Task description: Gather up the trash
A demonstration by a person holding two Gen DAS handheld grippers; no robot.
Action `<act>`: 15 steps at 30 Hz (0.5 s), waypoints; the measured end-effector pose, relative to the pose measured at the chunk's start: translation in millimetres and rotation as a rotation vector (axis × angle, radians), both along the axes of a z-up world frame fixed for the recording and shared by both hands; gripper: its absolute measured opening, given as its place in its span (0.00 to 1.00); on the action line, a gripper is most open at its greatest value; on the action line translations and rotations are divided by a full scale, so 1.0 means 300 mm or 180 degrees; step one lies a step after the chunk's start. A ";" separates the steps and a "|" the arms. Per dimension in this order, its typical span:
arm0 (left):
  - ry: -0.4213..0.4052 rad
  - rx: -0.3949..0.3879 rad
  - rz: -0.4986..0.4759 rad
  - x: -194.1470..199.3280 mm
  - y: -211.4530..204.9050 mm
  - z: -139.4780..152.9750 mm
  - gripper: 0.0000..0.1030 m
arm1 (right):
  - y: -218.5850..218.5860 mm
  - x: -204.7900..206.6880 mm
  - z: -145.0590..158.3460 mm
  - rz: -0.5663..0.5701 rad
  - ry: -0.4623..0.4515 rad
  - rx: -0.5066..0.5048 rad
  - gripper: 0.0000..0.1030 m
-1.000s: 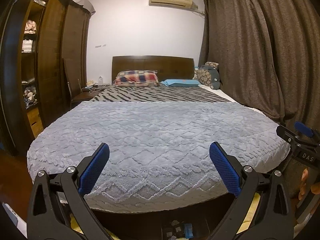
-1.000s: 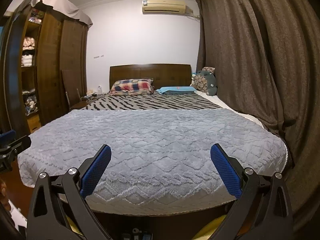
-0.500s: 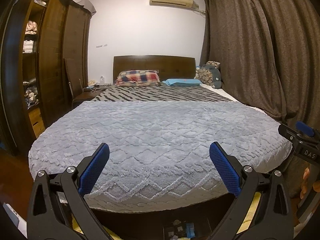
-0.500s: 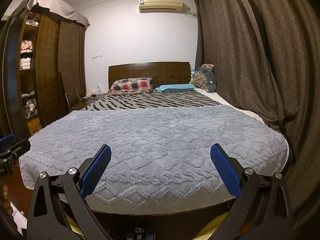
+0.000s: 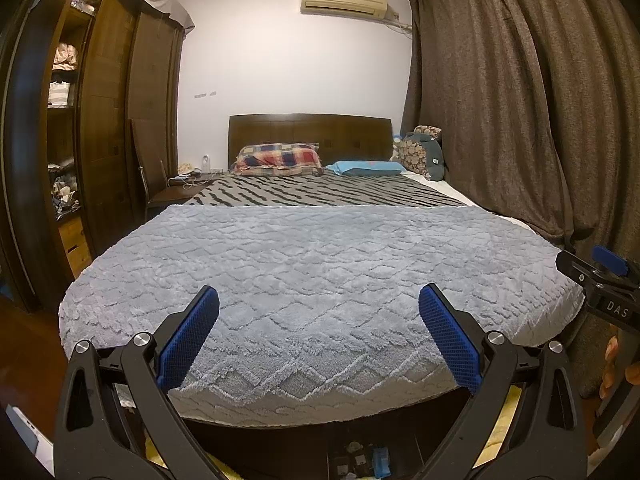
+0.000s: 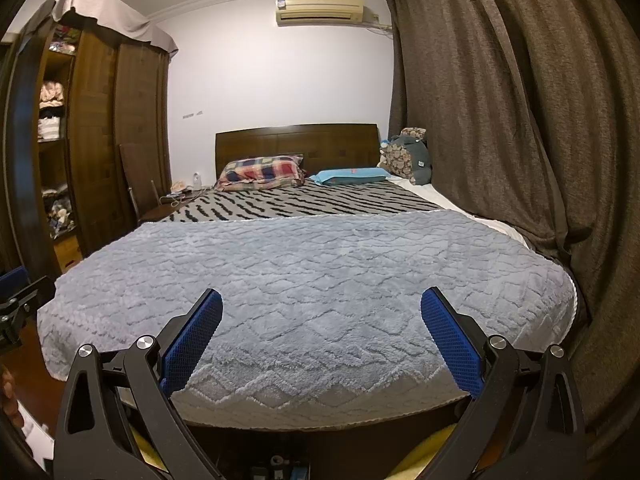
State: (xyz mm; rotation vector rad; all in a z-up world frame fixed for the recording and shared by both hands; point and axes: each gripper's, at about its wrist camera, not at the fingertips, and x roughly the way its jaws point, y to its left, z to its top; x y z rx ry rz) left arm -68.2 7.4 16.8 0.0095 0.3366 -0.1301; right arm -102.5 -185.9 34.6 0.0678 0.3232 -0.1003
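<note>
My left gripper [image 5: 319,294] is open, its blue pads spread wide over the foot of a bed with a grey fluffy blanket [image 5: 320,264], and it holds nothing. My right gripper [image 6: 321,296] is open and empty too, beside the left one; its tip shows as the right gripper [image 5: 600,270] at the left view's right edge. The left gripper [image 6: 18,300] peeks in at the right view's left edge. No trash shows on the blanket. Several small items [image 5: 362,460], one of them blue, lie low in front of the bed; I cannot tell what they are.
A plaid pillow [image 5: 280,158], a blue pillow [image 5: 366,168] and a plush toy [image 5: 424,152] sit by the headboard. A dark wardrobe [image 5: 104,128] with open shelves and a bedside table [image 5: 182,188] stand on the left. Brown curtains [image 5: 520,120] hang along the right.
Both views have drifted only slightly; the right wrist view has turned a little so the bed sits further left. Both grippers stay open and empty.
</note>
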 end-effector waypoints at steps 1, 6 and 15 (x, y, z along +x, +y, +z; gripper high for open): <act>-0.0002 0.0000 -0.0004 0.000 0.001 0.002 0.92 | 0.000 0.000 0.000 -0.0001 -0.0004 -0.0001 0.97; -0.0003 0.0002 -0.0005 -0.001 0.001 0.004 0.92 | 0.000 0.000 -0.003 -0.0013 -0.0009 0.0001 0.97; -0.0005 0.0004 -0.0004 -0.001 0.000 0.003 0.92 | 0.002 -0.003 -0.005 -0.0023 -0.0017 0.0003 0.97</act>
